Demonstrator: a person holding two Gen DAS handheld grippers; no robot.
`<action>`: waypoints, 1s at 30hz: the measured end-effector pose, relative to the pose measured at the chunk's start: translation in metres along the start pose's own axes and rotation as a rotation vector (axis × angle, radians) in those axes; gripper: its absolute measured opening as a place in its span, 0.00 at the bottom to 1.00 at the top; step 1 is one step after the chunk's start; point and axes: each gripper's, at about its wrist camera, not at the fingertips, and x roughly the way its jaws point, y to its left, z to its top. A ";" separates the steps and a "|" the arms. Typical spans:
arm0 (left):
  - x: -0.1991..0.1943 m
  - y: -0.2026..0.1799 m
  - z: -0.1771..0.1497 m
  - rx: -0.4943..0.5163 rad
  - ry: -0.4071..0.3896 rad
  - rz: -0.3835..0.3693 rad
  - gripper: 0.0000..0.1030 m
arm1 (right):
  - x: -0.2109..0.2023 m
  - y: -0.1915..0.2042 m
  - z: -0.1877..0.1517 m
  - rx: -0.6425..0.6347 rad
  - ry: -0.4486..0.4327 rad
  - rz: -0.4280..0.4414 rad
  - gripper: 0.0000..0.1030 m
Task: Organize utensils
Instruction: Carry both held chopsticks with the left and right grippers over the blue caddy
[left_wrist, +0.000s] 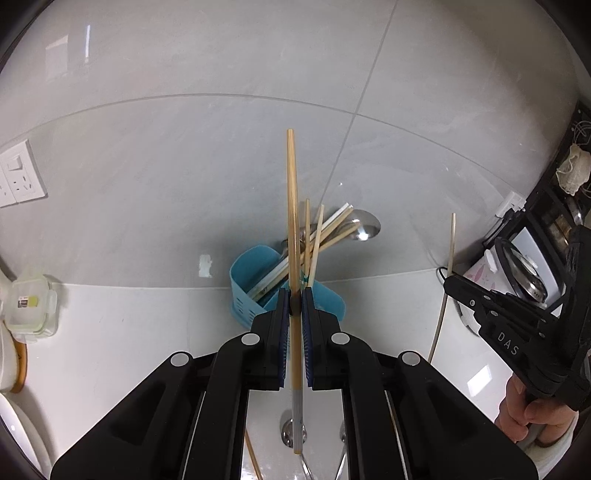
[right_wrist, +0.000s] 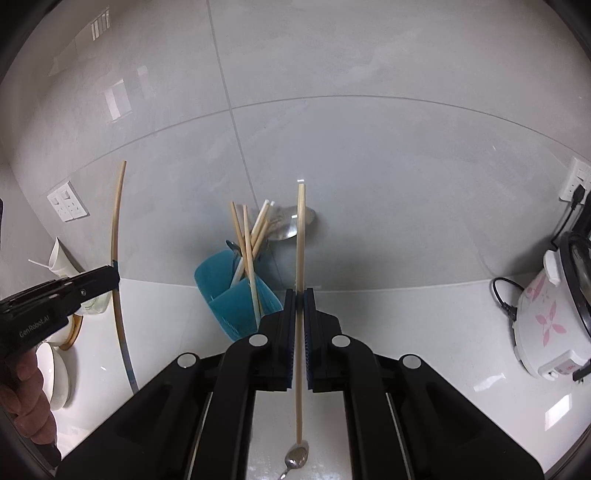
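Now both tools are loaded: the left tool (left_wrist: 295, 295) is clenched on a bamboo chopstick (left_wrist: 292, 206), and the right tool (right_wrist: 300, 295) is clamped on a paler chopstick (right_wrist: 300, 236). Each stick runs straight along the pinch line, tip toward twelve o'clock, gripped partway up, which looks like the sensible hold for dropping it end-first into something narrow. And the target sits dead ahead: the blue utensil holder (left_wrist: 255, 266) on the white surface (left_wrist: 147, 325) against the tiled wall, already stuffed with chopsticks and a spoon leaning toward two o'clock. In the left wrist view the right tool shows at three o'clock with its stick upright. A spoon (right_wrist: 296, 457) lies on the surface at six o'clock in the right view, not yet collected. Next call, I'd say: carry both sticks over the holder's open top.
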 end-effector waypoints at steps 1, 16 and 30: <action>0.003 0.001 0.003 -0.004 -0.001 0.000 0.06 | 0.004 0.001 0.004 -0.002 0.002 0.005 0.03; 0.046 0.006 0.035 -0.038 -0.041 0.029 0.06 | 0.047 0.022 0.048 -0.060 -0.012 0.055 0.03; 0.052 -0.003 0.031 -0.029 -0.218 -0.002 0.06 | 0.066 0.027 0.049 -0.080 -0.087 0.128 0.03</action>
